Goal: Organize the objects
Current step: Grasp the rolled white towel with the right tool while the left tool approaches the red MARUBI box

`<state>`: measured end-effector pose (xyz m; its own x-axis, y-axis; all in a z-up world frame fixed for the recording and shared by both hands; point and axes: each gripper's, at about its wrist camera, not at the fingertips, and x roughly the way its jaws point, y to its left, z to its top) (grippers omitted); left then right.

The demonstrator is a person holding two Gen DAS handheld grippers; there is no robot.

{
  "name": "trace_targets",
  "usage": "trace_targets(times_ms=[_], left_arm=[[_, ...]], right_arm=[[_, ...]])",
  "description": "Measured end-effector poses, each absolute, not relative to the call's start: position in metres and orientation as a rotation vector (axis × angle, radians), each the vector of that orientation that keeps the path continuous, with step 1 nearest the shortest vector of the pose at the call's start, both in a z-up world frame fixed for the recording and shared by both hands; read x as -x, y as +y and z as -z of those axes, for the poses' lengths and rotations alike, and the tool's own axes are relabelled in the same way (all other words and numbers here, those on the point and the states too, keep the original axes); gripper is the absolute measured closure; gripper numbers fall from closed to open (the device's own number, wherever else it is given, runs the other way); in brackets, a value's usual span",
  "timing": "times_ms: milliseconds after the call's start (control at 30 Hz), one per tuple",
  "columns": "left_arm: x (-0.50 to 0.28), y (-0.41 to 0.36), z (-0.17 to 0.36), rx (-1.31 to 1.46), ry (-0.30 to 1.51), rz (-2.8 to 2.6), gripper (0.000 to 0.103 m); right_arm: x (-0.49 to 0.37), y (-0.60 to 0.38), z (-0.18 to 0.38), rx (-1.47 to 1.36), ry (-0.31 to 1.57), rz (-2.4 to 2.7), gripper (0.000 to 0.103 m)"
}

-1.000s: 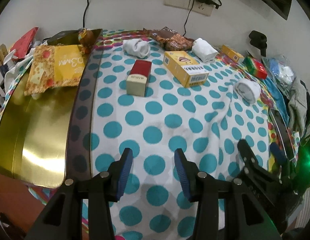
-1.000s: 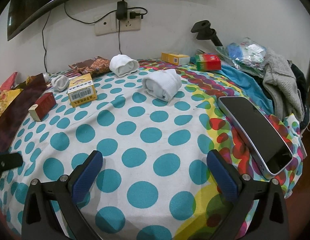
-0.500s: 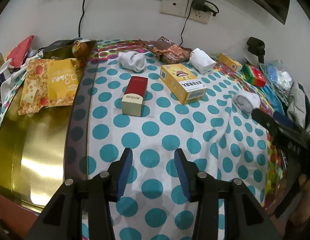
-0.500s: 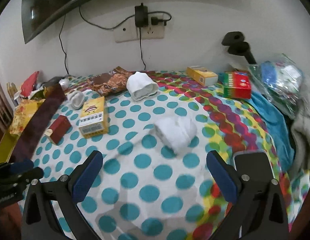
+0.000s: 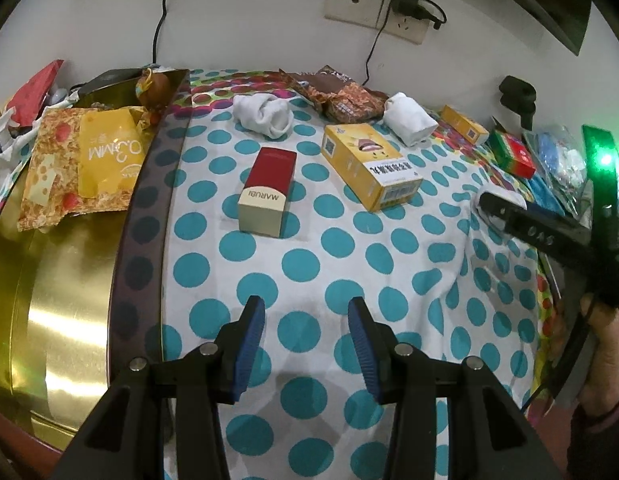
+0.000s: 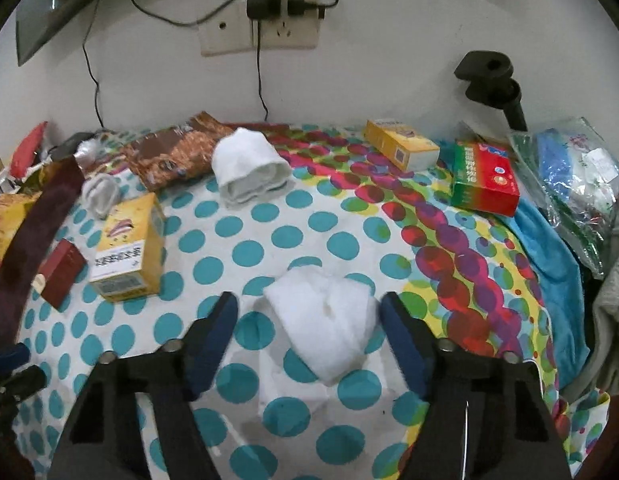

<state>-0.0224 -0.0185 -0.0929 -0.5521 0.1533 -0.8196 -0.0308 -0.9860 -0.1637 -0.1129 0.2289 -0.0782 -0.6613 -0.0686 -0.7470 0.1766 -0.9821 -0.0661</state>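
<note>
My right gripper (image 6: 307, 324) is open, its blue fingers on either side of a rolled white sock (image 6: 329, 320) on the dotted cloth, not closed on it. My left gripper (image 5: 305, 340) is open and empty above the cloth, well short of the red and cream box (image 5: 267, 192). A yellow box (image 5: 369, 164) lies right of the red box. Two more white sock rolls, one (image 5: 265, 114) and another (image 5: 409, 124), lie at the back. In the left wrist view the right gripper (image 5: 549, 236) shows at the right, over the sock.
A gold tray (image 5: 49, 312) with snack packets (image 5: 85, 160) lies left, bordered by a dark strip (image 5: 145, 216). At the back are a brown snack bag (image 6: 177, 154), a small yellow box (image 6: 401, 148) and a red-green box (image 6: 485, 178). Towels and a plastic bag (image 6: 577, 184) are piled right.
My right gripper has moved forward and down, so the white sock now sits between its fingers. My left gripper has moved a little nearer the red box.
</note>
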Motion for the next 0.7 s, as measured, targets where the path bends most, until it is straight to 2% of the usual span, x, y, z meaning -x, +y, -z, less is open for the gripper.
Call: trace_targets(times_ms=[33, 67, 233, 467, 600, 700], left_arm=[[0.023, -0.018, 0.093, 1.438, -0.189, -2.672, 0.059], [0.024, -0.018, 0.093, 1.439, -0.185, -2.675, 0.059], [0.028, -0.017, 0.096, 1.442, -0.173, -2.672, 0.059], [0.042, -0.021, 0.088, 1.385, -0.135, -2.718, 0.059], [0.066, -0.028, 0.090, 1.433, -0.221, -2.673, 0.059], [0.079, -0.026, 0.093, 1.467, -0.195, -2.679, 0.059]], right_arm=[[0.113, 0.230, 0.078, -1.212, 0.200, 2.748, 0.050], [0.113, 0.232, 0.078, -1.204, 0.194, 2.753, 0.059], [0.110, 0.238, 0.077, -1.190, 0.116, 2.746, 0.060], [0.107, 0.234, 0.080, -1.165, 0.126, 2.762, 0.059], [0.106, 0.237, 0.081, -1.164, 0.097, 2.759, 0.059], [0.106, 0.237, 0.081, -1.164, 0.099, 2.760, 0.059]])
